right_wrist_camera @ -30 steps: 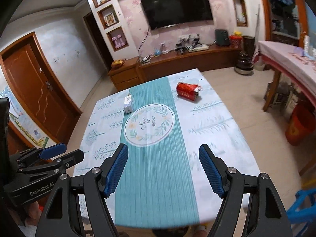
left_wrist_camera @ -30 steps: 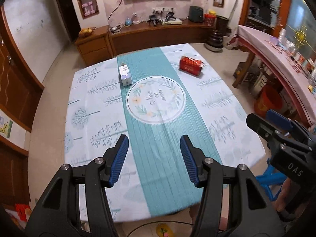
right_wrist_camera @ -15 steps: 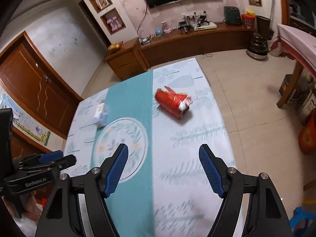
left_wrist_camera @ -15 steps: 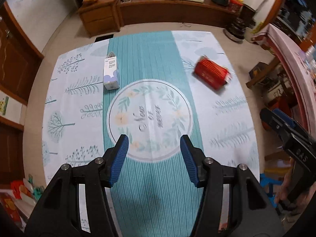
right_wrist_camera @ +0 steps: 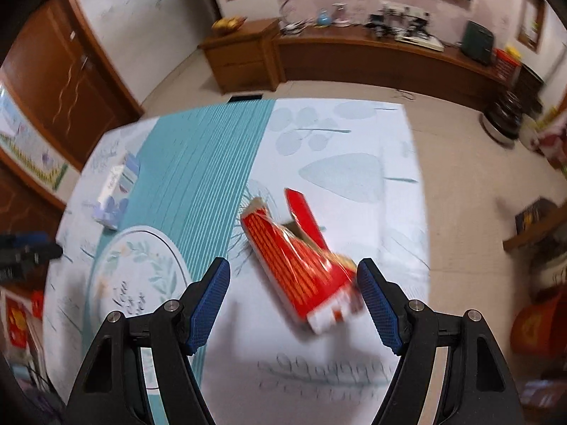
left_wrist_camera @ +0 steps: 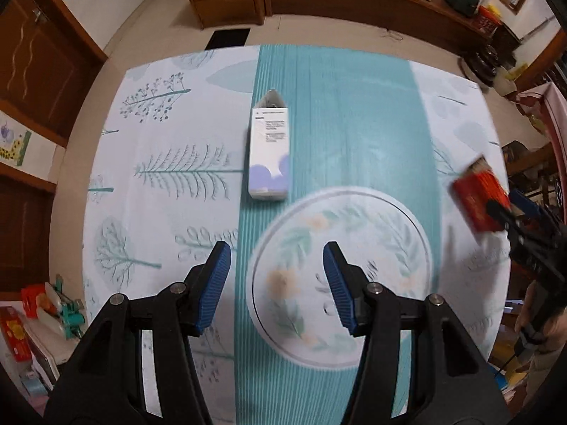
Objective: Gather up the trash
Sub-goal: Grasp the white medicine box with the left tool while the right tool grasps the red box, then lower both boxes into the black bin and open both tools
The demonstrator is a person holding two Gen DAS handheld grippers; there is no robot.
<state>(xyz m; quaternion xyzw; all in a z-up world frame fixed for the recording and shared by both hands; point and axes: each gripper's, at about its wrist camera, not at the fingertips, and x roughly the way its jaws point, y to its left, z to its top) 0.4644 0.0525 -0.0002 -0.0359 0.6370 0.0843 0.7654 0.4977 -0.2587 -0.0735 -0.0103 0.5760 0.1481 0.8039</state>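
Both claws have been brought down and forward over the worktop [left_wrist_camera: 149, 184] since the earlier frames, so that the two pieces of trash, once far off, now fill much more of each view. The approach step is judged to be in hand, with nothing yet picked up. The left claw [left_wrist_camera: 276, 283] is held released, nothing between its blue pads, and the white carton [left_wrist_camera: 269, 156] lies flat on the cloth ahead of it, a little left of its centre line and clearly apart from the fingertips. The right claw [right_wrist_camera: 292, 304] is likewise released; the torn red packet [right_wrist_camera: 301, 265] lies slantwise on the cloth, its lower white end reaching into the gap between the pads and nearer the right-hand pad, though contact cannot be made out through the blur. For the next move, each claw would probably need to be lowered further and squared across the narrow side of its item before being closed.
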